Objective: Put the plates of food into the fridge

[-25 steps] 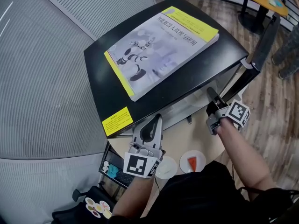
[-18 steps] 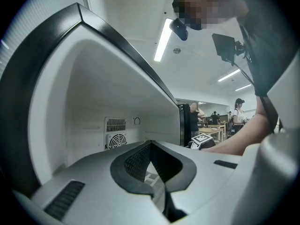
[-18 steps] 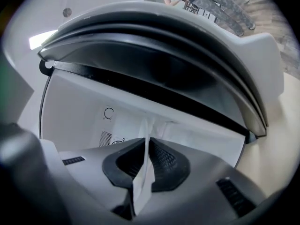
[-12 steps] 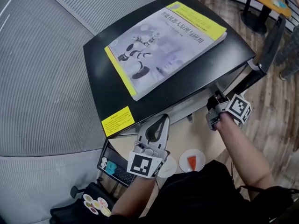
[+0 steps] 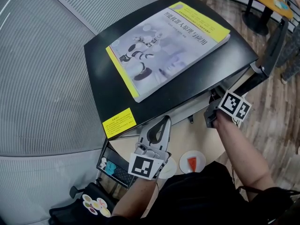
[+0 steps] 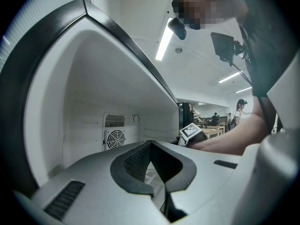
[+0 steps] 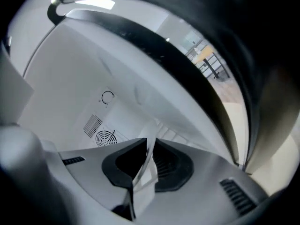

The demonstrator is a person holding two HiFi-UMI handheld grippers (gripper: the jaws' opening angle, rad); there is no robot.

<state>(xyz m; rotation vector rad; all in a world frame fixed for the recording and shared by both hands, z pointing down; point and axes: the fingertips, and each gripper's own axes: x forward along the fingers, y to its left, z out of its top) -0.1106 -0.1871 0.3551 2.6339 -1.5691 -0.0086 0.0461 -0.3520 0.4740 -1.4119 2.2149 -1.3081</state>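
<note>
Right gripper [image 7: 151, 143] sits at the right side of the open fridge [image 5: 96, 74], its jaws drawn nearly together. Only a pale sliver shows in the slit between the pads, and I cannot tell whether anything is pinched there. Compared with a second ago, this gripper has rolled: its marker cube [image 5: 235, 106] now turns a full face up to the head view, where before it was tilted off to the side. The dark finger that stuck out toward the fridge's edge then is now tucked under the black top. The gripper has also shifted slightly toward the fridge.

Left gripper [image 5: 164, 122] hovers level in front of the opening, just below the yellow sticker [image 5: 119, 122], fingertips closed on nothing. It stands much where it did. Its own view looks into the white interior with the fan grille [image 6: 115, 137] on the back wall.

The door [image 5: 274, 41] stands swung wide at the right, as before. The book [image 5: 168, 46] lies flat on top, unmoved.

The plate with a red piece [image 5: 193, 162] and the second plate [image 5: 168, 167] beside it rest on the pale table [image 5: 197, 135], outside the fridge, between the two forearms. Neither has moved.
</note>
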